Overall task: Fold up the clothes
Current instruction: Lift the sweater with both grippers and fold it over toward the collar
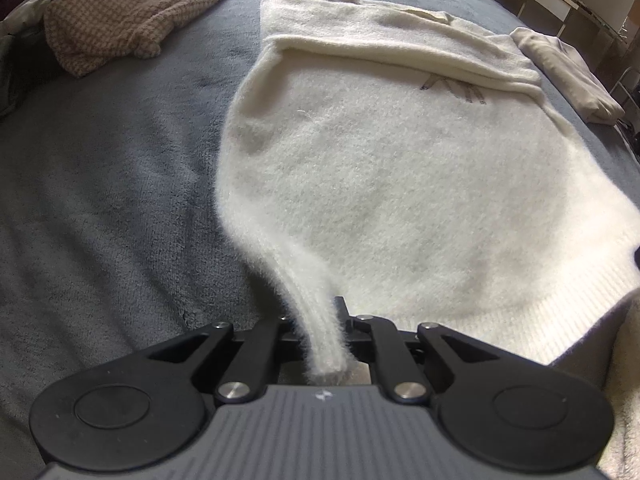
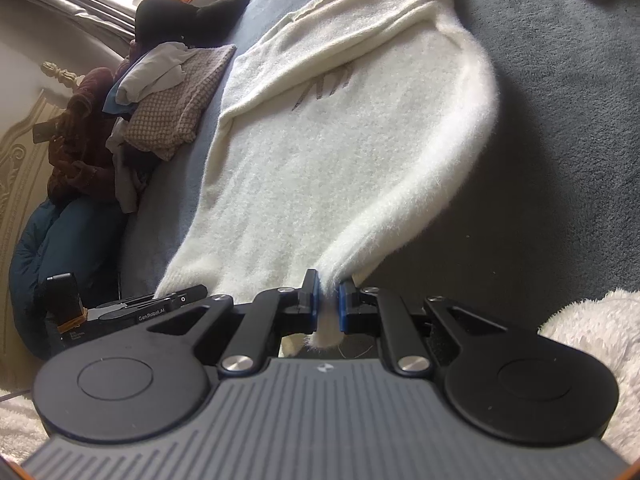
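Cream fuzzy sweater [image 1: 360, 168]: spread flat on grey blanket [image 1: 100, 184], sleeve folded across chest; left gripper [image 1: 326, 332]: jaws clamped on one hem corner; right gripper [image 2: 329, 300]: blue pads [image 2: 316, 300] pinching other hem corner; checked knit [image 1: 120, 20]: heaped beyond, apart.

Spread on bedcover [image 1: 100, 200]: sweater [image 1: 380, 184]; knit pile [image 1: 120, 28] lying far left of it, folded garment [image 1: 568, 72] far right.
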Demonstrator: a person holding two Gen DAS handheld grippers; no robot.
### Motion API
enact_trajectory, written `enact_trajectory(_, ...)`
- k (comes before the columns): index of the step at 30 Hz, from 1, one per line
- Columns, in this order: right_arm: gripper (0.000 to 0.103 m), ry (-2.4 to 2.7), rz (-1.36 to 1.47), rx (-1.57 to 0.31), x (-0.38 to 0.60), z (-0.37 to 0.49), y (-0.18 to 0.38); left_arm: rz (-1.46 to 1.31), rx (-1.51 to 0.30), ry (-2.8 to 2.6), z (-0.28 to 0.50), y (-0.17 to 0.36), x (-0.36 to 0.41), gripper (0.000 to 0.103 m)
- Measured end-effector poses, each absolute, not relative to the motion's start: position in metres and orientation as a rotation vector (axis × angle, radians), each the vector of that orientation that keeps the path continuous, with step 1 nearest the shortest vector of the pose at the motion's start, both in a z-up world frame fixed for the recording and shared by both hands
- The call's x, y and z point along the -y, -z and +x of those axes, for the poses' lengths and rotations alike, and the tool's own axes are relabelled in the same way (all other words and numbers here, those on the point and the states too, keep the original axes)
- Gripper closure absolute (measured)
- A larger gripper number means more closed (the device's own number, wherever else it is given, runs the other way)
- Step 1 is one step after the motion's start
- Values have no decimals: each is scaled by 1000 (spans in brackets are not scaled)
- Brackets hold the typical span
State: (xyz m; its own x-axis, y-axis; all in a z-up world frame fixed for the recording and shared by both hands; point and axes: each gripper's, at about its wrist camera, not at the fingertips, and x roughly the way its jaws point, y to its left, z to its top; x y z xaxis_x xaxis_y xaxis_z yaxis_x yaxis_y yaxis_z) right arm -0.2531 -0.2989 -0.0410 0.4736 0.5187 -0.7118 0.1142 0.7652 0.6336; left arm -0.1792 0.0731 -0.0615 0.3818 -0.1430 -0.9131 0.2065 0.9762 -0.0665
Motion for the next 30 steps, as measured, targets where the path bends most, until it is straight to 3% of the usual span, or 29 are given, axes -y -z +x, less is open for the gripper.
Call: enact_trajectory(30,95,-251,706,-1063,305,-266,49,167,-1113,210,-185,52,-56,95)
